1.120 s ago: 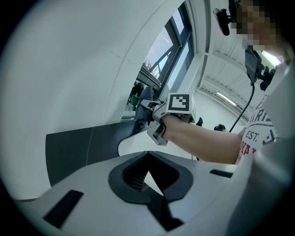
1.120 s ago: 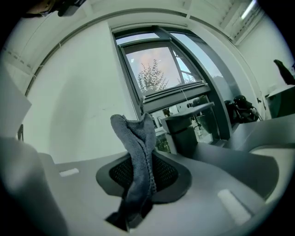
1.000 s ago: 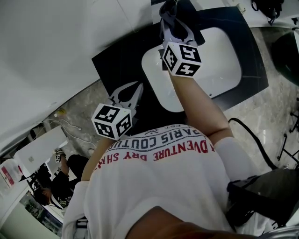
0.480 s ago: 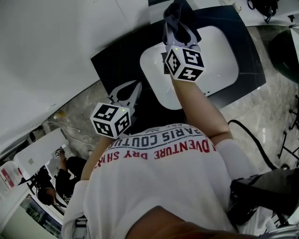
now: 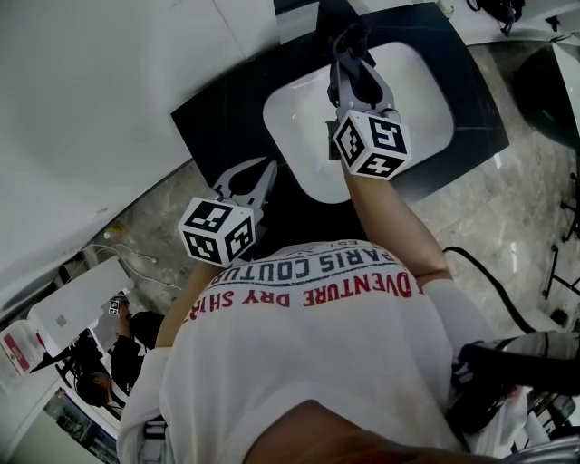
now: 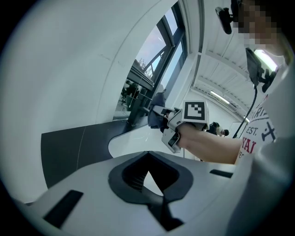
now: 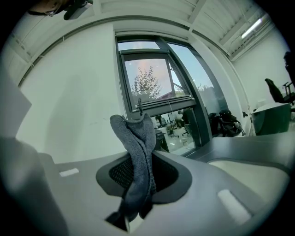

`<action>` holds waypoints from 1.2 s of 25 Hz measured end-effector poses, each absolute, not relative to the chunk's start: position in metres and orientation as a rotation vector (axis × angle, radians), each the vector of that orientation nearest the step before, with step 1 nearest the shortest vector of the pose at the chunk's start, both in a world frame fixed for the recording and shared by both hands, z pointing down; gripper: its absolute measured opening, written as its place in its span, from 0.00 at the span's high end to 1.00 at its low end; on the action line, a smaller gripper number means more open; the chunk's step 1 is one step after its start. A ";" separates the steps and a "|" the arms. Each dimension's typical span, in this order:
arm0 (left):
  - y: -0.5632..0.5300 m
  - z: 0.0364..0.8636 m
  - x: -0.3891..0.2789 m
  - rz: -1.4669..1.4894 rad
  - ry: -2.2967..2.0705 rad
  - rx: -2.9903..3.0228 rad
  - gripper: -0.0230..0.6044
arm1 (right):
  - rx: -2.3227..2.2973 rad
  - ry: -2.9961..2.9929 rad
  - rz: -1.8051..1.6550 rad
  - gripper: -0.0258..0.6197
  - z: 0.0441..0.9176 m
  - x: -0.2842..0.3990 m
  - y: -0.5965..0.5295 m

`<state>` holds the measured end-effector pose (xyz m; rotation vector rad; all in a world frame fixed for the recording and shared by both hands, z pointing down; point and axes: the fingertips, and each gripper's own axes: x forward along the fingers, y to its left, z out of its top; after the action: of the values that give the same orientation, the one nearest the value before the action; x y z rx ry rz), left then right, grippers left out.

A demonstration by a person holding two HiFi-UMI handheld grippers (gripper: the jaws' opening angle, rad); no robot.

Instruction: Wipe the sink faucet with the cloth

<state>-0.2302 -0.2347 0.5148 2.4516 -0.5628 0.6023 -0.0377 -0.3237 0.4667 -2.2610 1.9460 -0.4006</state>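
A white sink basin is set in a black counter. My right gripper reaches over the basin's far side, shut on a dark grey cloth that bunches up past its jaws. The right gripper view shows the cloth pinched between the jaws of that gripper. In the left gripper view the dark faucet stands at the basin's back edge, with the cloth right beside it. In the head view the faucet is hidden behind the cloth. My left gripper hangs shut and empty over the counter's near edge.
A white wall runs along the counter's left. A black cable lies on the stone floor at the right. A white table and a seated person are at the lower left. A window lies behind the sink.
My right gripper has drawn back a little toward the person over the basin, with the cloth still in it. The left gripper has stayed put.
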 end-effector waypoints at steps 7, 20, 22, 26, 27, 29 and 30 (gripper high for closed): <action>-0.218 0.512 -0.222 0.611 -0.518 2.470 0.96 | -2.319 1.911 -0.416 0.84 0.478 -0.021 -0.291; -0.217 0.475 -0.232 0.331 -0.523 2.500 0.96 | -2.053 2.314 -0.509 0.84 0.436 -0.077 -0.233; -0.207 0.463 -0.242 0.309 -0.532 2.507 0.96 | -2.002 2.353 -0.552 0.84 0.427 -0.089 -0.210; -0.184 0.443 -0.233 0.261 -0.607 2.525 0.96 | -1.877 2.469 -0.545 0.84 0.407 -0.084 -0.179; -0.177 0.439 -0.228 0.257 -0.630 2.530 0.96 | -1.840 2.504 -0.535 0.84 0.404 -0.081 -0.172; -0.155 0.431 -0.215 0.256 -0.664 2.542 0.96 | -1.767 2.573 -0.514 0.84 0.399 -0.074 -0.150; -0.140 0.428 -0.205 0.255 -0.681 2.550 0.96 | -1.729 2.609 -0.499 0.84 0.397 -0.070 -0.135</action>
<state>-0.2054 -0.1398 0.4283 2.5501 -0.6806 0.2552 -0.0697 -0.1352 0.3967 -1.7286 2.6085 -0.4992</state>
